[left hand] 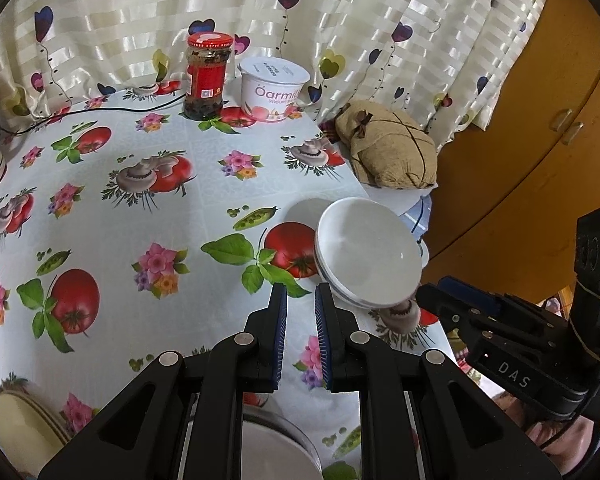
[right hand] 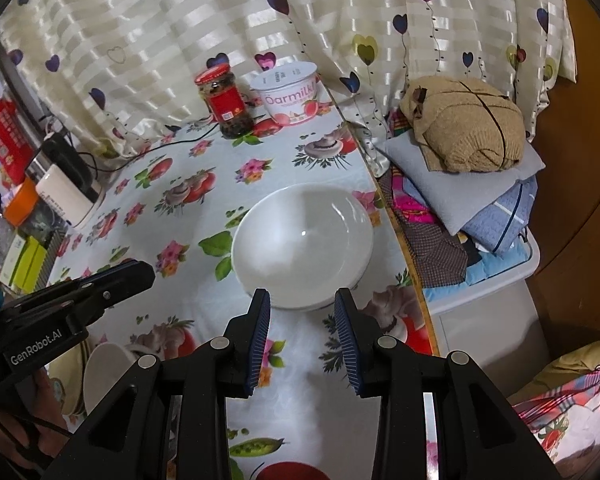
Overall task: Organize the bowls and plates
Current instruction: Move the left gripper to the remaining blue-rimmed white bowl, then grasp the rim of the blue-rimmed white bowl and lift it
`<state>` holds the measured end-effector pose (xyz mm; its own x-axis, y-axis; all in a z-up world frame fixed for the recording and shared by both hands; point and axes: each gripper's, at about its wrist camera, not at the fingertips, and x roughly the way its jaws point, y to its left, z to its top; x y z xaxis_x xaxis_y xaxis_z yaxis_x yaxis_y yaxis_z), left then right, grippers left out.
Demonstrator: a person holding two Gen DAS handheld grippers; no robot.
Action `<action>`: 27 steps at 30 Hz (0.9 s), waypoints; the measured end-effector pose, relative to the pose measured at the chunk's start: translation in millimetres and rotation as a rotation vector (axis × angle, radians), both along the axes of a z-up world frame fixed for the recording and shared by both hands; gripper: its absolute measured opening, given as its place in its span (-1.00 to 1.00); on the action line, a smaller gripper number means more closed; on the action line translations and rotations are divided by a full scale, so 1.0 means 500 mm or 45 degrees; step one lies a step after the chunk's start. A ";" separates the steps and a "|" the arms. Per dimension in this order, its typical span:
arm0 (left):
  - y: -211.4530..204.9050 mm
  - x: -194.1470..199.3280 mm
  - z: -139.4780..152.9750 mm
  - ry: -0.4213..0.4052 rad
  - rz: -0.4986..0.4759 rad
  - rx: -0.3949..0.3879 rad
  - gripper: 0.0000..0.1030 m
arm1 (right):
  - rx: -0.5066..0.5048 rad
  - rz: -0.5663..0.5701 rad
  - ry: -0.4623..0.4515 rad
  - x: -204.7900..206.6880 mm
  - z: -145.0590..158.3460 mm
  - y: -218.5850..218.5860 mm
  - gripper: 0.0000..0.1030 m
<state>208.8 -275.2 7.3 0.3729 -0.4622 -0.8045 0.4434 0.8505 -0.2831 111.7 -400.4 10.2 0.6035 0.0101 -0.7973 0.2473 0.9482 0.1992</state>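
A stack of white bowls [right hand: 302, 240] sits upright on the patterned tablecloth near the table's right edge; it also shows in the left wrist view [left hand: 366, 250]. My right gripper [right hand: 302, 312] is open just in front of the stack, with nothing between its fingers. My left gripper [left hand: 301, 298] is open with a narrow gap, empty, just left of the stack. A white bowl [right hand: 102, 376] and a cream plate [left hand: 20, 424] lie at the near left. A grey-rimmed dish [left hand: 272, 448] shows under my left gripper.
A red-lidded jar [left hand: 208, 76] and a yogurt tub [left hand: 274, 88] stand at the back by the curtain. A cable [left hand: 112, 110] runs along the back. Boxes and a white device [right hand: 66, 200] crowd the left side. Folded laundry [right hand: 472, 184] lies right of the table.
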 end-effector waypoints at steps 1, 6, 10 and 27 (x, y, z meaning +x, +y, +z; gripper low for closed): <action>-0.002 0.005 -0.002 0.008 0.000 0.000 -0.71 | 0.000 -0.003 0.001 0.003 -0.001 -0.002 -0.36; -0.018 0.025 -0.006 0.020 -0.011 -0.015 -0.65 | 0.003 -0.022 -0.003 0.020 -0.004 -0.021 -0.36; -0.038 0.044 -0.017 0.052 -0.019 -0.022 -0.65 | 0.000 -0.045 0.005 0.032 -0.011 -0.036 -0.36; -0.099 0.092 -0.081 0.179 -0.017 -0.019 -0.65 | 0.047 -0.100 0.045 0.061 -0.064 -0.092 -0.44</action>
<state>254.7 -324.8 -33.0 0.2509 -0.4788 -0.8413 0.4097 0.8399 -0.3559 142.2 -446.5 -21.7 0.5749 -0.0065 -0.8182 0.3279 0.9180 0.2231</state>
